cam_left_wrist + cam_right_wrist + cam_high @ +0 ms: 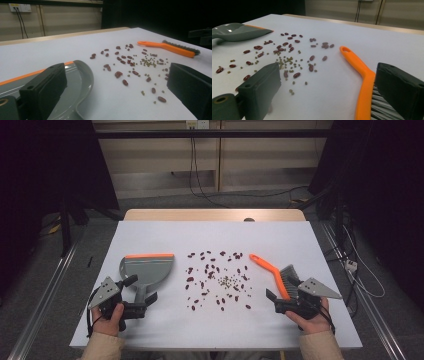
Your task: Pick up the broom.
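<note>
Left gripper (134, 295): jaws wide apart, holding nothing, astride the handle of the grey plastic dustpan with orange lip (146, 267), which lies just ahead. Right gripper (282, 295): jaws equally spread, empty; orange-handled brush with grey bristles (276, 273) between them, untouched. Scattered red beans and small green peas (220, 279): on the white table sheet (215, 325), between both grippers, nothing blocking.

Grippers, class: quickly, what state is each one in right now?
Left gripper: jaws open, around the dustpan handle, not gripping.
Right gripper: jaws open, beside the brush, holding nothing.
</note>
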A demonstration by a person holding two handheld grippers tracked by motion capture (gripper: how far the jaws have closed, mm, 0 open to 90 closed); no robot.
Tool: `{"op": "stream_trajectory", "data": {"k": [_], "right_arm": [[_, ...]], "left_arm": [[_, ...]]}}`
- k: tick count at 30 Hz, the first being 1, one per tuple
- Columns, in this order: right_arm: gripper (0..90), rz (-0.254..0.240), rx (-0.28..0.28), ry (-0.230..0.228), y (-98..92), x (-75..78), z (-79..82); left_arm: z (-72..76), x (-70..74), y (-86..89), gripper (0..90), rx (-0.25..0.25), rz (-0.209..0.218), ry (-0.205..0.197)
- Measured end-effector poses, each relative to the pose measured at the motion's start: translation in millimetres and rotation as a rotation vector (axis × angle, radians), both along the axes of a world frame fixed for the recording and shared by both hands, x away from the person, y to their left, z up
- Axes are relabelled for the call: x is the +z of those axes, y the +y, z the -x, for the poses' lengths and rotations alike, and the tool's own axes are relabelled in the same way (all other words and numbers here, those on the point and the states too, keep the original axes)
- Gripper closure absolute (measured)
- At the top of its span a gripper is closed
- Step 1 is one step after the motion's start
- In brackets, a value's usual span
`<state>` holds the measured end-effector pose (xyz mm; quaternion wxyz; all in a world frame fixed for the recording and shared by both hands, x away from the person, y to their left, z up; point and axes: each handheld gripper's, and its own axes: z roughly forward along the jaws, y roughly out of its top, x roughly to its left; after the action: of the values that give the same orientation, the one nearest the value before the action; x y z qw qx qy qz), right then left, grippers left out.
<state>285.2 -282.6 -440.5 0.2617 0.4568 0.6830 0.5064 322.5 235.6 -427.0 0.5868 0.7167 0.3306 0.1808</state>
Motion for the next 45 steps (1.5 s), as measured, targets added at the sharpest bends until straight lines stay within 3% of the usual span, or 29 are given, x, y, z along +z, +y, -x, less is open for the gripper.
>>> {"op": "stream_trajectory", "data": {"k": [14,17,26,29,36,43,45], "right_arm": [[20.1,0.064,-0.03,0.144,2.0,11.8,-54.3],[24.4,0.097,-0.049,0.188,-1.4,13.9,-65.7],[44.1,0.175,-0.055,0.267,-4.5,15.7,-92.8],[51.3,0.21,-0.059,0.322,-5.2,13.0,-100.7],[57.2,0.246,-0.081,0.419,-7.1,3.5,-108.7],[59.8,0.282,-0.071,0.507,-5.5,-3.3,-114.7],[63.0,0.28,-0.057,0.513,-5.0,-5.1,-116.2]], "left_arm": [[-0.1,-0.5,0.0,2.5,0.002,0.008,0.004],[-0.2,-0.5,-0.1,2.5,0.0,0.011,0.005],[-0.7,-1.1,-0.9,2.5,-0.008,0.008,0.009],[-0.8,-1.3,-0.9,2.4,-0.008,0.009,0.011],[-1.8,-2.5,-1.6,2.4,-0.014,0.01,0.016],[-1.6,-2.9,-2.0,2.4,-0.015,0.008,0.021],[-1.8,-3.0,-1.6,2.5,-0.015,0.004,0.023]]}}
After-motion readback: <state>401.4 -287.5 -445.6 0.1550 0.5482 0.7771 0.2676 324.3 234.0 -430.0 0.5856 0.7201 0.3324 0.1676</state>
